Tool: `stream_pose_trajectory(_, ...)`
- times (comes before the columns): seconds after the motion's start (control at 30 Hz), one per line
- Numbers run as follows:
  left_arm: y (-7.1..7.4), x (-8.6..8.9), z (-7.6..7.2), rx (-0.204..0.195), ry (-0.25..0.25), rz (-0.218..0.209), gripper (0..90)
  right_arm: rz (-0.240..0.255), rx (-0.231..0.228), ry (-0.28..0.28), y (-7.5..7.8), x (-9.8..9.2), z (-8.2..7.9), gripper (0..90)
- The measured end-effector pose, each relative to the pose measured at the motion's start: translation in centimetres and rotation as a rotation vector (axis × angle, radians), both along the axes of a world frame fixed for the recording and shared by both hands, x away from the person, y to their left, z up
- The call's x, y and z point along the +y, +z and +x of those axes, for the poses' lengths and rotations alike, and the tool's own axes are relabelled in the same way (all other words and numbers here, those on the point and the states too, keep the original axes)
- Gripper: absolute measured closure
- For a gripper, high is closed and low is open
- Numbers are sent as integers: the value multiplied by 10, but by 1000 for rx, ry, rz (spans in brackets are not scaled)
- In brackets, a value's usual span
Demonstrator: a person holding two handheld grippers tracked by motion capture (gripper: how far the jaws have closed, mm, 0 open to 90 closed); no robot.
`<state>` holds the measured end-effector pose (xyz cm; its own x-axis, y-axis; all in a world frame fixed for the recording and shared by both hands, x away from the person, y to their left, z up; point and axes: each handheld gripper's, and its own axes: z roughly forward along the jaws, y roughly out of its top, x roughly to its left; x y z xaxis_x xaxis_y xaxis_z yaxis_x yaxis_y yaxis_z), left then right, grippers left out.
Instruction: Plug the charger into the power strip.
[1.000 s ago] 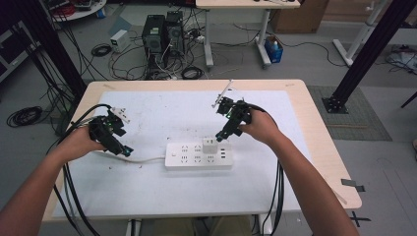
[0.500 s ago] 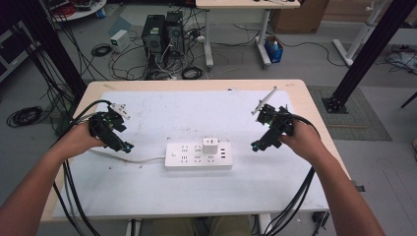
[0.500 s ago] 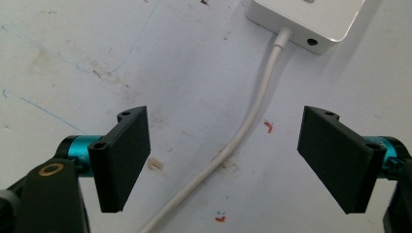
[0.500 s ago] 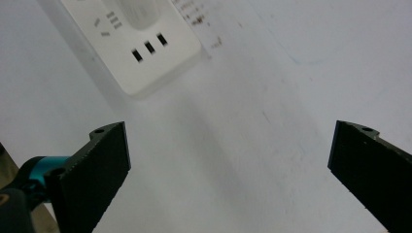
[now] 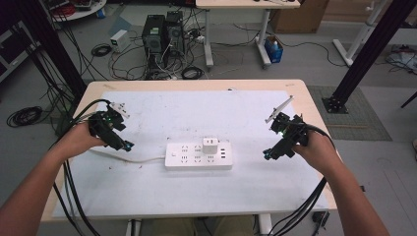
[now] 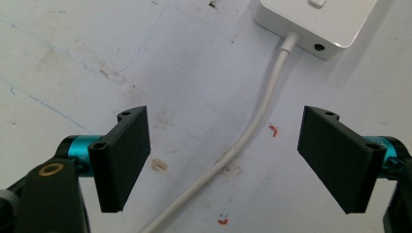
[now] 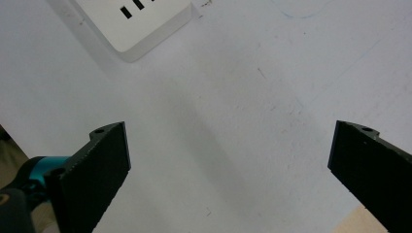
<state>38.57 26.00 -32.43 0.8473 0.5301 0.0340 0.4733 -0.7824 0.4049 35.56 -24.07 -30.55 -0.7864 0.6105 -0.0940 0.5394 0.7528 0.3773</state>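
Two hand-held grippers flank a white rectangular plastic power strip (image 5: 198, 156) lying at the middle of a white sheet (image 5: 206, 115) on the pale wooden table (image 5: 309, 98), seen from the high view; a small white cube-shaped adapter (image 5: 211, 145) sits plugged into the strip's far row. Left gripper (image 5: 125, 145) hovers just off the strip's left end, above the strip's white round cable (image 5: 133, 158), which runs left across the sheet. Right gripper (image 5: 269, 155) sits apart from the strip's right end, nothing in it. Left gripper view: black jaws stand moderately apart and empty, the white cable (image 6: 245, 141) running on the sheet below the gap between them, up to the strip's end (image 6: 320, 22); pads touch neither cable nor strip. Right gripper view: jaws have just been opening and now stand wide, nothing between them, bare white sheet (image 7: 228, 126) beneath; a corner of the power strip (image 7: 141, 22) with its socket slots lies ahead at upper left, well clear of the pads; a sliver of table edge (image 7: 352, 223) shows at lower right.
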Motion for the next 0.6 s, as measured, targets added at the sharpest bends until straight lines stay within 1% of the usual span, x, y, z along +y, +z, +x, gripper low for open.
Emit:
stream_pose_trajectory(0.1, -2, 1, -1, 2, 9, -3, 196, 3, -1, -4, -1, -1, 0, 9)
stream_pose_trajectory(0.13, -2, 2, -1, 2, 6, 4, 196, 6, 3, -8, -1, 0, 0, 9)
stream_pose_trajectory(0.23, -3, 2, -1, 2, 12, -3, 196, 12, 1, -3, -3, -1, 0, 9)
stream_pose_trajectory(0.5, -3, 1, -2, 0, 5, 5, 196, 18, 0, -14, -5, -4, -3, 9)
stream_pose_trajectory(0.6, -3, 1, -2, -3, 11, -5, 196, 24, -5, -17, -6, -6, -4, 9)
